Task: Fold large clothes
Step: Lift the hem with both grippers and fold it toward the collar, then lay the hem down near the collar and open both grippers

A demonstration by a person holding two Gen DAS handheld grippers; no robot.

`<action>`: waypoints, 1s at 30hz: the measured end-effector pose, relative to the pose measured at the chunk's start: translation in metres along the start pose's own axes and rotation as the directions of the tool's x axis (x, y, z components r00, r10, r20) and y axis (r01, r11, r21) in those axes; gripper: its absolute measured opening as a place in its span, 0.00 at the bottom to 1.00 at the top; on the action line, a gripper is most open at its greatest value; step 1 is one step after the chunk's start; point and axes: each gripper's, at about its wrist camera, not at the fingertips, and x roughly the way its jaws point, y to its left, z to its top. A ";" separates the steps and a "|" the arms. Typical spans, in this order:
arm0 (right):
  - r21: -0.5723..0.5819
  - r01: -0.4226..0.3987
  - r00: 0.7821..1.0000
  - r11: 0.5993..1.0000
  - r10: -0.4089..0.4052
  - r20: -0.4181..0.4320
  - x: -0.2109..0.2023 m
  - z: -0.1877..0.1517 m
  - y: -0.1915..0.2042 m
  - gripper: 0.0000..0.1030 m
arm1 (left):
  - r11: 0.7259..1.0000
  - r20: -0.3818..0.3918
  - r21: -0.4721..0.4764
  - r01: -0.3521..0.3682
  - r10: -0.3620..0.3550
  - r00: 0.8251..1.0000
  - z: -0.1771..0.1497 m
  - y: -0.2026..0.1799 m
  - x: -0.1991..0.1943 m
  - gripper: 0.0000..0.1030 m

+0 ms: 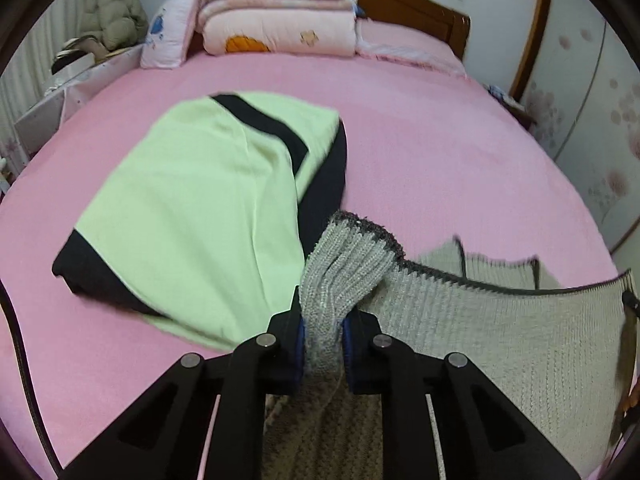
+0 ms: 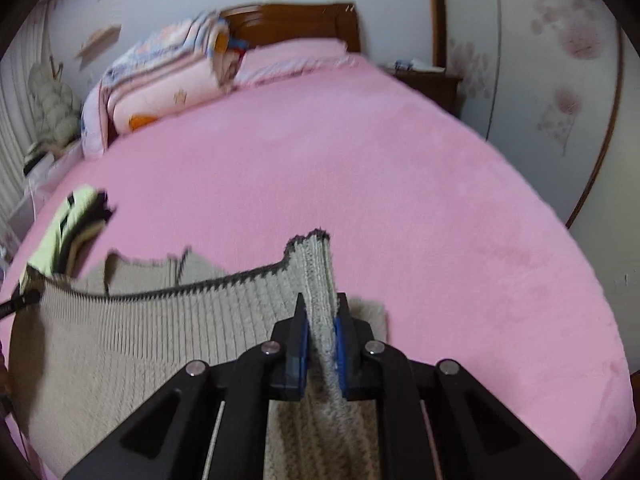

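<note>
Grey ribbed knit fills the gap between both claws: the left claw (image 1: 323, 332) pinches a bunched corner of the grey knitted sweater (image 1: 480, 320), and the right claw (image 2: 321, 330) is clamped on the opposite corner of the same hem. Between the two grips the dark-edged hem sags in a shallow curve, held up off the pink bed (image 1: 440, 152), while the rest of the garment lies on the bedcover below and beyond it. The knit is pale grey with vertical ribbing and a darker charcoal trim along the edge. Just left of the left claw, a folded pale green garment with black bands (image 1: 200, 208) rests on the bed. Folded quilts (image 1: 280, 12) are stacked by the wooden headboard (image 1: 416, 8).
</note>
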 end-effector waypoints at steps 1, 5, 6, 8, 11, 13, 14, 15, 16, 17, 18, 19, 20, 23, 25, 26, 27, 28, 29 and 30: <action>-0.002 0.025 1.000 1.000 -0.025 0.014 0.002 0.005 0.000 0.10 | 1.000 0.008 -0.010 -0.006 0.006 1.000 0.004 0.000 0.002 0.12; 0.029 0.074 0.997 0.997 -0.073 -0.018 0.031 0.013 -0.005 0.10 | 0.998 0.004 -0.009 -0.060 0.060 0.998 0.010 -0.007 0.024 0.12; 0.015 0.105 0.994 0.994 -0.104 -0.046 0.045 0.011 -0.004 0.10 | 0.997 -0.008 0.004 -0.083 0.083 0.997 0.009 -0.010 0.032 0.13; -0.015 0.161 0.981 0.987 -0.162 -0.110 0.068 0.003 -0.002 0.11 | 0.992 -0.021 0.033 -0.121 0.121 0.992 0.004 -0.016 0.047 0.13; -0.006 0.206 0.960 0.979 -0.203 -0.195 0.092 -0.006 -0.009 0.18 | 0.982 -0.028 0.062 -0.177 0.179 0.983 0.000 -0.019 0.058 0.33; 0.009 0.209 0.959 0.978 -0.203 -0.198 0.088 -0.003 -0.013 0.28 | 0.983 -0.036 0.042 -0.177 0.178 0.983 0.003 -0.015 0.057 0.42; 0.003 0.217 0.955 0.976 -0.212 -0.207 0.086 -0.001 -0.014 0.32 | 0.988 -0.047 0.029 -0.151 0.153 0.987 0.005 -0.012 0.055 0.45; -0.007 0.246 0.947 0.969 -0.242 -0.214 0.080 0.002 -0.015 0.41 | 0.991 -0.056 0.019 -0.133 0.134 0.989 0.007 -0.009 0.052 0.51; -0.009 0.261 0.944 0.965 -0.257 -0.207 0.073 0.005 -0.016 0.45 | 0.993 -0.060 0.007 -0.119 0.119 0.991 0.009 -0.006 0.047 0.54; -0.007 0.258 0.947 0.966 -0.254 -0.194 0.065 0.006 -0.018 0.45 | 0.994 -0.052 -0.009 -0.107 0.106 0.993 0.010 -0.003 0.037 0.56; -0.006 0.252 0.953 0.968 -0.249 -0.174 0.054 0.009 -0.019 0.45 | 0.994 -0.036 -0.022 -0.110 0.109 0.993 0.010 0.000 0.026 0.60; -0.007 0.252 0.957 0.968 -0.251 -0.147 0.041 0.010 -0.018 0.45 | 0.992 -0.018 -0.029 -0.126 0.126 0.992 0.009 0.003 0.014 0.65; -0.011 0.255 0.960 0.967 -0.255 -0.118 0.026 0.011 -0.015 0.45 | 0.990 0.006 -0.032 -0.141 0.141 0.990 0.008 0.006 -0.002 0.71; -0.011 0.221 0.974 0.975 -0.221 -0.056 -0.014 0.008 -0.005 0.45 | 0.985 0.058 -0.017 -0.171 0.172 0.983 0.002 0.013 -0.046 0.75; -0.010 0.197 0.980 0.980 -0.197 -0.038 -0.038 0.002 0.002 0.45 | 0.983 0.073 -0.008 -0.184 0.184 0.980 -0.005 0.018 -0.073 0.75; -0.006 0.183 0.983 0.983 -0.183 -0.024 -0.052 -0.002 0.007 0.45 | 0.981 0.078 -0.006 -0.193 0.193 0.978 -0.011 0.021 -0.088 0.76; 0.000 0.168 0.986 0.986 -0.168 -0.010 -0.064 -0.006 0.011 0.45 | 0.980 0.078 -0.006 -0.197 0.197 0.977 -0.016 0.023 -0.100 0.78; 0.007 0.151 0.989 0.988 -0.151 0.005 -0.076 -0.010 0.012 0.45 | 0.980 0.075 -0.005 -0.196 0.196 0.978 -0.021 0.025 -0.111 0.79; 0.020 0.128 0.991 0.992 -0.129 0.021 -0.089 -0.014 0.017 0.45 | 0.982 0.069 -0.005 -0.190 0.190 0.979 -0.028 0.027 -0.123 0.79; 0.035 0.098 0.995 0.995 -0.099 0.034 -0.102 -0.019 0.022 0.45 | 0.983 0.066 -0.003 -0.182 0.182 0.981 -0.034 0.028 -0.134 0.79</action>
